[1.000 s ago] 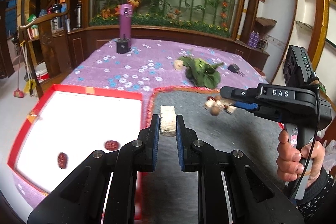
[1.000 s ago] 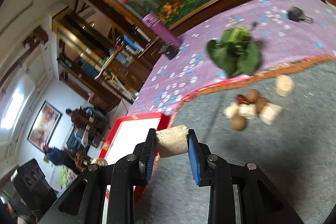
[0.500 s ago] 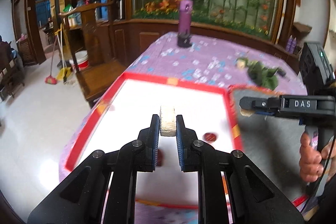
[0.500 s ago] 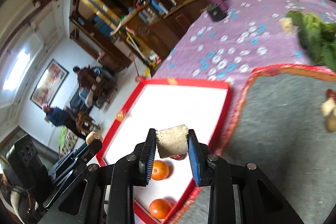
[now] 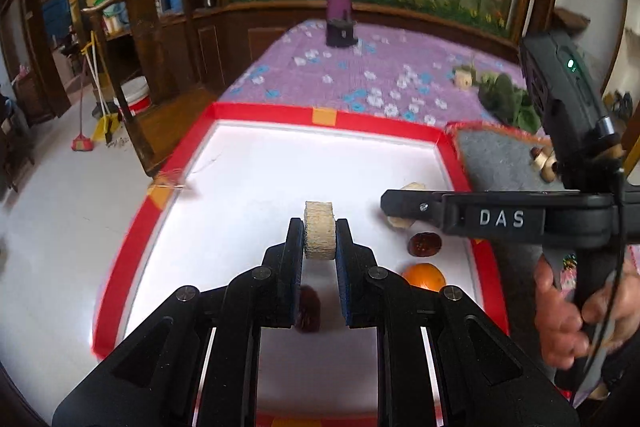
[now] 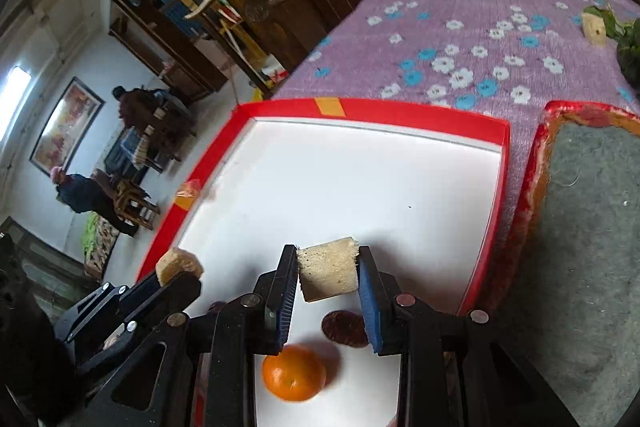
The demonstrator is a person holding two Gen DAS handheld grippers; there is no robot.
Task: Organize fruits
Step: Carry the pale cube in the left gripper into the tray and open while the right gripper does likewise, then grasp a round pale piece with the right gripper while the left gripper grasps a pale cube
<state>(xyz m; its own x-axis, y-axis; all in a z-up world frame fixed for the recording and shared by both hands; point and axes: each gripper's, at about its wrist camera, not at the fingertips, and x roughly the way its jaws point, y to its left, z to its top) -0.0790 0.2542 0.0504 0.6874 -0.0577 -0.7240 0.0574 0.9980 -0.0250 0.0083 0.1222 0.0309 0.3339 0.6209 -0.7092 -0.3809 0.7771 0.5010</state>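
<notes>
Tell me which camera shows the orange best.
The right wrist view: the orange lies whole and sharp on the white tray, below the right gripper. The left wrist view shows only its top, partly behind the left gripper.

**Two grippers carry pale chunks over red-rimmed tray**

The left gripper (image 5: 319, 241) clamps a pale, fibrous cylindrical chunk (image 5: 319, 231) above the white, red-rimmed tray (image 5: 276, 113). Beside it, the right gripper (image 5: 394, 205), held by a hand (image 5: 568, 311), carries another pale piece (image 5: 400, 223) above a dark red fruit (image 5: 424, 245) and an orange tangerine (image 5: 424, 275).

Black grippers (image 5: 320, 239); blue-padded jaws; white "DAS" lettering.
</notes>
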